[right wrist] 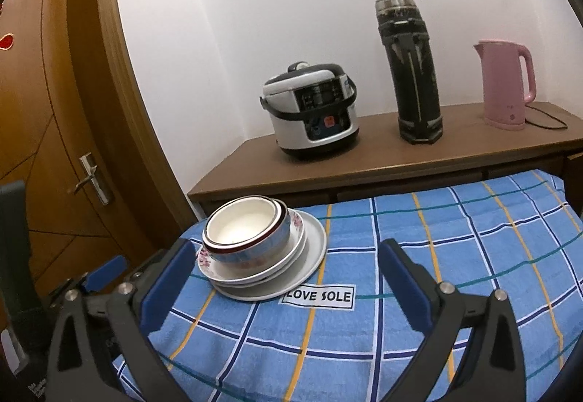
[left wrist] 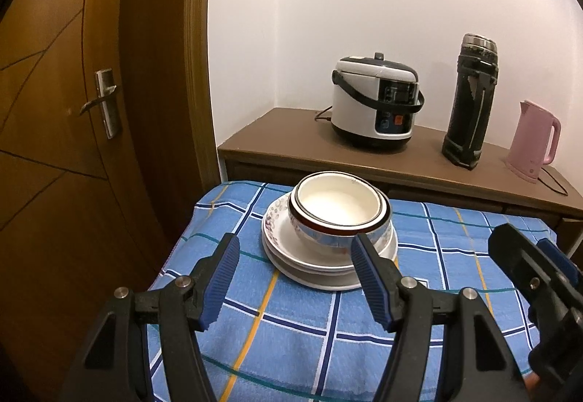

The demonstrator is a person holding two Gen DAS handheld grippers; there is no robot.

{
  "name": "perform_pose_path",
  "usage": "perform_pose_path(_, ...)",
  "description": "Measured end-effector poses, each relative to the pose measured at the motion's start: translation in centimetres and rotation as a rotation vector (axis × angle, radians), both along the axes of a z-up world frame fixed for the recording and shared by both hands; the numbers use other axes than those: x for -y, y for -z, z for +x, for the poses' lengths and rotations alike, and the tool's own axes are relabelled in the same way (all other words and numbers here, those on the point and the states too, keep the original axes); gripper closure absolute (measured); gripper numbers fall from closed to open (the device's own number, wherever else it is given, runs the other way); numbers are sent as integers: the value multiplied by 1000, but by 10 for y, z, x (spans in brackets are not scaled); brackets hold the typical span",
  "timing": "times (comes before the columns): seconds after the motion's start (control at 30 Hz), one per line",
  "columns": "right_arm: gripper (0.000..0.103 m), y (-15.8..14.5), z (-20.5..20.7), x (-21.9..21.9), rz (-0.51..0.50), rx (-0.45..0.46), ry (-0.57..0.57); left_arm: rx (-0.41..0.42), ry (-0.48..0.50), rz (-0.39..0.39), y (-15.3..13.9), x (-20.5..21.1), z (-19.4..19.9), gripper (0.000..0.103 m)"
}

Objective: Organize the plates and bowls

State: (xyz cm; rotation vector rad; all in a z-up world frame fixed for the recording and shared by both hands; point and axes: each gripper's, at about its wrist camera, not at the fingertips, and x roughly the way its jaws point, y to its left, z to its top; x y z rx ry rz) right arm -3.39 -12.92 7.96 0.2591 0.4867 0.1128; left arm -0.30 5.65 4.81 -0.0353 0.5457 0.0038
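Crockery sits in one pile near the far left corner of the worktop (left wrist: 328,347), which is covered by a blue cloth checked with white, navy, orange and teal lines. At the bottom lie the plates (left wrist: 320,274), plain white and stacked, at least three rims showing, with the widest at the base. The top plate carries a small pink flower print along its rim. On them stand the bowls (left wrist: 340,207), nested one inside another: the outer one has a pale blue band and pink flowers on its side, the next shows a dark red and black rim stripe, and the innermost is cream white and looks empty. From the right wrist view the bowls (right wrist: 244,227) sit toward the left of the plates (right wrist: 291,274), not centred.

Both tongs hang above the cloth on the near side of the pile, touching nothing. The left tongs (left wrist: 295,281) stand wide, with nothing between the blue pads. The right tongs (right wrist: 286,287) gape wider still, also empty. A white label reading "LOVE SOLE" (right wrist: 319,296) lies on the cloth just beside the lowest plate.
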Motion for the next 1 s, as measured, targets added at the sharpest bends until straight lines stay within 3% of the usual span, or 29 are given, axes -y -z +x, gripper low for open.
perform_pose_path(0.43, 0, -15, -30, 3, -19, 72, 23, 39, -3, 0, -10, 0, -21, 34)
perform_pose_path(1.0, 0, -30, -41, 0, -47, 153, 56, 91, -49, 19, -21, -7, -26, 25)
